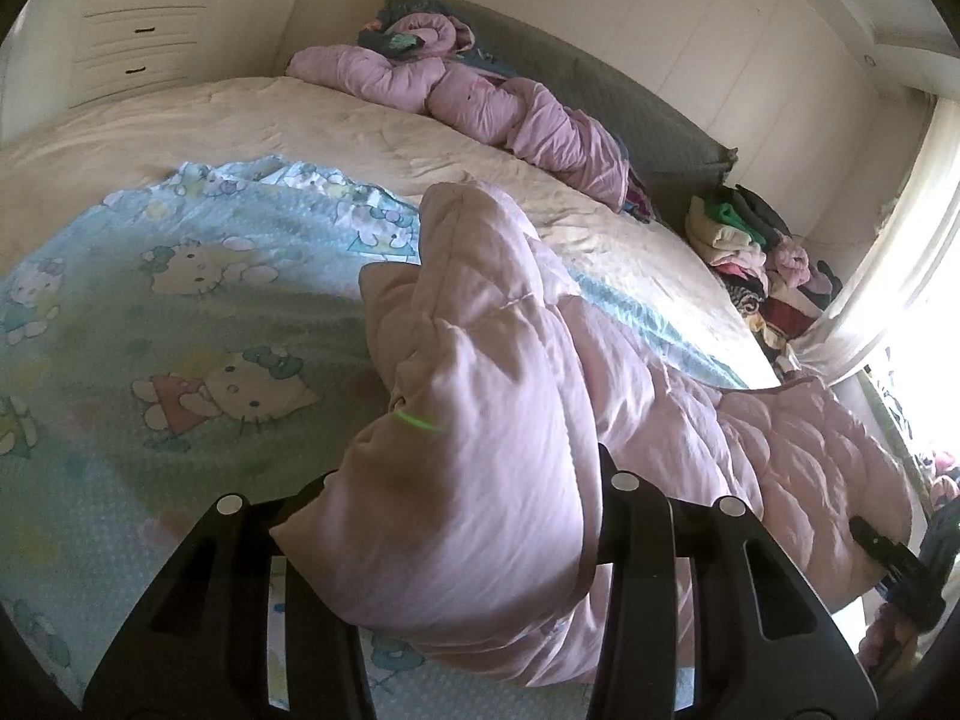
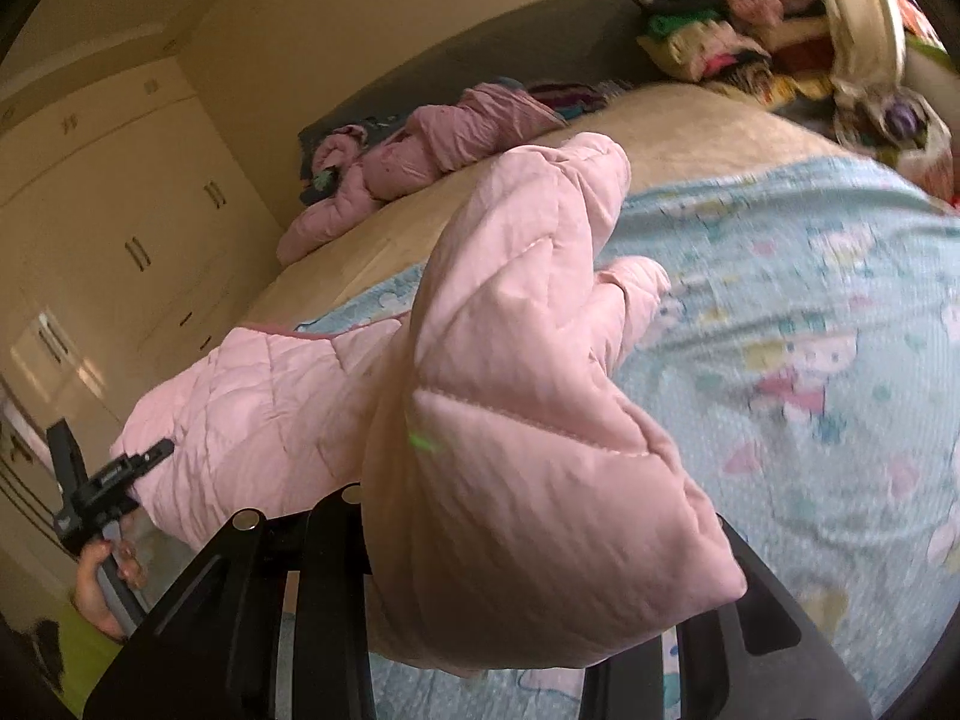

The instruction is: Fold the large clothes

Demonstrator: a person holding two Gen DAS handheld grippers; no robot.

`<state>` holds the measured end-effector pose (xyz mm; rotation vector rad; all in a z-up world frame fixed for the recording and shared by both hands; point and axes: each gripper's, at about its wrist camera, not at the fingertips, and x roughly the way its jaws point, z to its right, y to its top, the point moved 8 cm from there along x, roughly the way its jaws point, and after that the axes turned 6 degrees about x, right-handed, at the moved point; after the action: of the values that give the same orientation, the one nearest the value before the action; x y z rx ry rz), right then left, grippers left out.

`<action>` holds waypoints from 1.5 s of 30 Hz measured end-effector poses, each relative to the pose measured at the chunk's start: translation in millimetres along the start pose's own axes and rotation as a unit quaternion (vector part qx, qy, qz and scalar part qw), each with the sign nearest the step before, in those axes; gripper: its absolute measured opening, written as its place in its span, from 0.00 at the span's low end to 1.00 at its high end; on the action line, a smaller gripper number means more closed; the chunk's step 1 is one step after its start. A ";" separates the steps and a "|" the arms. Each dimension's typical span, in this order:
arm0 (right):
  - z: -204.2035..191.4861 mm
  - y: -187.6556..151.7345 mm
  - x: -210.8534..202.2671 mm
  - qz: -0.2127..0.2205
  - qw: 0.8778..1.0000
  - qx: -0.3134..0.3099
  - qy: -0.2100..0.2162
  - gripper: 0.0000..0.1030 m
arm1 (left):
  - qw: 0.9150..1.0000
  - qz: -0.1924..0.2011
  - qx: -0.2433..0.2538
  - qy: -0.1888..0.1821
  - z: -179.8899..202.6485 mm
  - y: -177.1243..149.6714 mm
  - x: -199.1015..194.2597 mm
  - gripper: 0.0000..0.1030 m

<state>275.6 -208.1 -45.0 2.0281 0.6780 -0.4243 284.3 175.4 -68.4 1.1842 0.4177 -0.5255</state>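
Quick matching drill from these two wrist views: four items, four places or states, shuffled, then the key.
1. pink quilted jacket
2. cartoon-cat blanket
3. second pink jacket
4. clothes pile

A. bunched along the grey headboard
B. heaped beside the bed near the window
C. spread flat on the bed
D. gripped by both grippers

Pairs: 1-D, 2-C, 3-A, 4-B

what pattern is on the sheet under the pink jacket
Pale blue sheet printed with cartoon cats, clearest in the left wrist view.

Gripper (image 1: 462,480) tips buried under jacket (image 1: 510,360).
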 end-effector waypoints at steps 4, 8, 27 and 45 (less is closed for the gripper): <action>11.2 -7.9 -0.4 -0.007 0.999 0.031 -0.001 0.30 | 1.000 -0.001 0.003 0.002 -0.4 -2.4 -0.2 0.32; 23.7 -9.6 3.1 -0.015 0.997 0.069 0.002 0.30 | 1.000 -0.003 0.006 0.007 -0.8 -4.7 1.6 0.32; 92.5 -48.9 21.0 -0.079 0.969 0.211 -0.101 0.89 | 0.999 -0.024 0.006 0.024 -10.9 -16.2 11.4 0.43; 34.6 -6.7 -67.1 0.029 0.994 0.048 -0.090 0.96 | 0.997 0.021 0.021 0.073 -13.8 -11.3 -51.1 0.91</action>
<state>217.6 -254.9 -31.0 2.0643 0.4955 -0.6087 236.0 193.8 -52.5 1.2739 0.5074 -0.4147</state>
